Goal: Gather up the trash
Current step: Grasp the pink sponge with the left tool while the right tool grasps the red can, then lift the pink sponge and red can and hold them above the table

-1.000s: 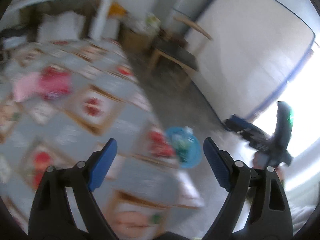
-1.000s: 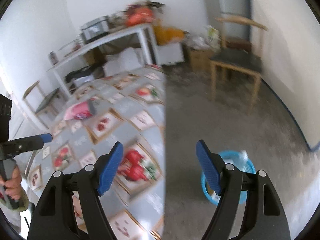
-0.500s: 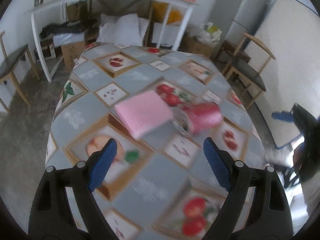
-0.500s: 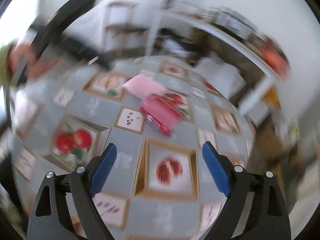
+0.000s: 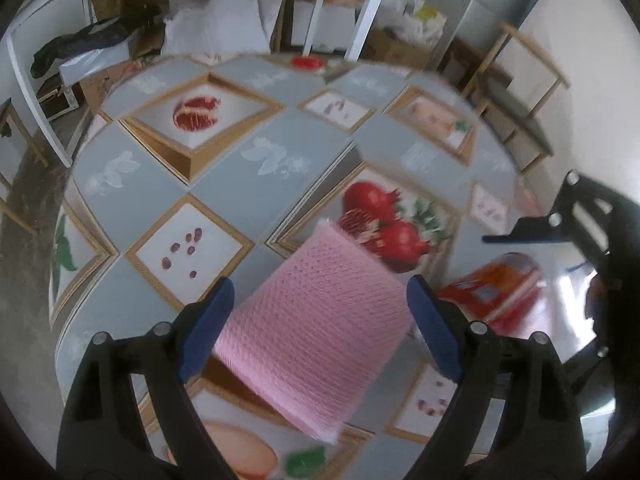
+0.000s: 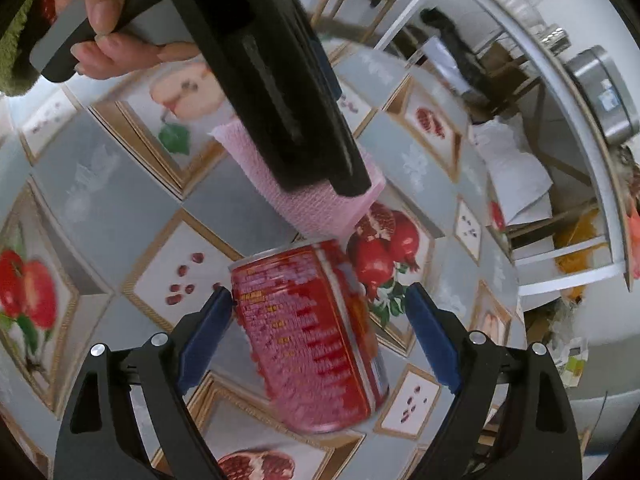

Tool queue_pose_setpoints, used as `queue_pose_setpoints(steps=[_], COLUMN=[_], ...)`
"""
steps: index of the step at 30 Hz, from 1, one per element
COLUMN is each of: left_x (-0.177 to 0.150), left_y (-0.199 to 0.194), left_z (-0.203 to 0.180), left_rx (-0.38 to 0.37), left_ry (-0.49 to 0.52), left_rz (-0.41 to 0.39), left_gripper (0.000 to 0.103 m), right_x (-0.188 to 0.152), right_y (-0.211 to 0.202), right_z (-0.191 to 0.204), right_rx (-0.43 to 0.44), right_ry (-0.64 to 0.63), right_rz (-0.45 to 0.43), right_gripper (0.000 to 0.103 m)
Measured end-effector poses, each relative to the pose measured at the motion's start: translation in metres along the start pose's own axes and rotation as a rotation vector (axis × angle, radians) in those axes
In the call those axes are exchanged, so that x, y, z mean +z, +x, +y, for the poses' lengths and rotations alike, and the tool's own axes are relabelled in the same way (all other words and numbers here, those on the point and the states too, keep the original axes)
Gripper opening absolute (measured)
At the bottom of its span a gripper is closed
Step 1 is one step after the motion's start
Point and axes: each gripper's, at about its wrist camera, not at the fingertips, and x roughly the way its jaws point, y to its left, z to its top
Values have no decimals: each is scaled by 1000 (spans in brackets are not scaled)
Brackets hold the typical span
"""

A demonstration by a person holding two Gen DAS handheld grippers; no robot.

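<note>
My right gripper (image 6: 320, 336) points steeply down, blue pads spread wide either side of the red printed drink can (image 6: 312, 340) lying on its side on the fruit-print tablecloth (image 6: 104, 200); jaws just opened further, pads not pressing on it. My left gripper (image 5: 316, 320), also pitched down, stands wide apart over the pink mesh foam sheet (image 5: 316, 320), no grip. The sheet lies just beyond the can, the two near touching. In the right view my left hand (image 6: 100, 12) wraps the black handle. Beyond the table: a white shelf frame (image 5: 352, 12) and wooden chair (image 5: 520, 92).
</note>
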Motion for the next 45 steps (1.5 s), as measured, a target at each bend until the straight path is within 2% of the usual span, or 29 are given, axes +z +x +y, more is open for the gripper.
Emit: queue_pose_setpoints(steps=[4,7,10,14,19,25,28,30,32,33,34,36,39,41,45], left_x=[0,-2,-7,-32,-95,-199,-249,-270,-286,-292,-297,-307,-311,-309,-300], left_y=[11,9,7,-5,-31,-75,-96,-106,-115,-119,-122,-130,-137,-140,-141], left_z=[-1,-5,-10,-28,-54,-81,-94,-100,-104,-105,-106,-110,-115,-120,-132], left_rx=[0,-6,-1,-1,-28,-73,-97,-106,-97,-92,-86,-78,-85,-65,0], left_ry=[-4,-14,-17,0,-12,-108,-190,-222,-252,-267,-275,-281,-267,-239,-115], left_rz=[6,8,21,58,103,114,87,56,10,-16,-43,-89,-111,-118,-113], left_gripper=[82,76,71,69,68,68,68,68,72,81,84,84,88,89,91], right_x=[-2,-8,-20,-43,-85,-130,-143,-150,-157,-162,-164,-171,-177,-177,-174], right_y=[6,1,-6,-24,-62,-116,-134,-141,-143,-144,-142,-141,-145,-150,-157], right_z=[6,8,10,33,90,158,176,185,189,191,191,189,185,183,182], right_rx=[36,26,88,86,58,83,120,160,174,179,193,215,212,212,206], right_ry=[18,51,132,181,225,338,457,547,626,673,705,779,831,843,827], right_rz=[11,4,0,3,25,26,21,21,18,15,14,15,-3,-22,-46], right_gripper=[83,70,69,69,69,69,69,69,69,69,69,70,71,75,78])
